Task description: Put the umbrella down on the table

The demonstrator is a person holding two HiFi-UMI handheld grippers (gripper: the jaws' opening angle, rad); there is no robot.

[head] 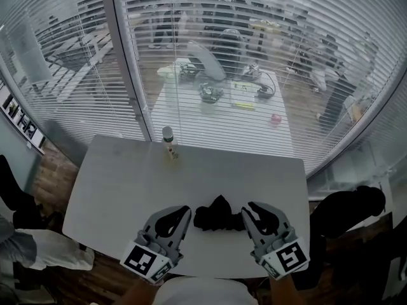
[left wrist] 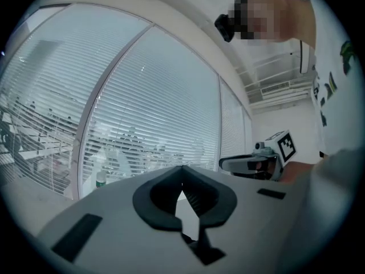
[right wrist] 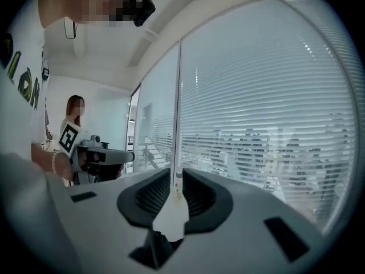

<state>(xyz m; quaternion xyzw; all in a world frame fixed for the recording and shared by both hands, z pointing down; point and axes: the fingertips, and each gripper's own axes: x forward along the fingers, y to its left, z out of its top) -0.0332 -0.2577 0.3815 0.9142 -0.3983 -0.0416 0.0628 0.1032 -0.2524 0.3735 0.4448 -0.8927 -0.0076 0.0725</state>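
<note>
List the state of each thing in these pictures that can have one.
umbrella: folded, lying on the table, unheld.
bottle: upright, capped.
left gripper: jaws shut, empty.
right gripper: jaws nearly closed, slit left, empty.
blinds: lowered, slats open.

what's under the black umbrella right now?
The umbrella lies on the white table, and bare table surface shows all around it. The patch directly beneath it is covered, so anything there can't be seen.
</note>
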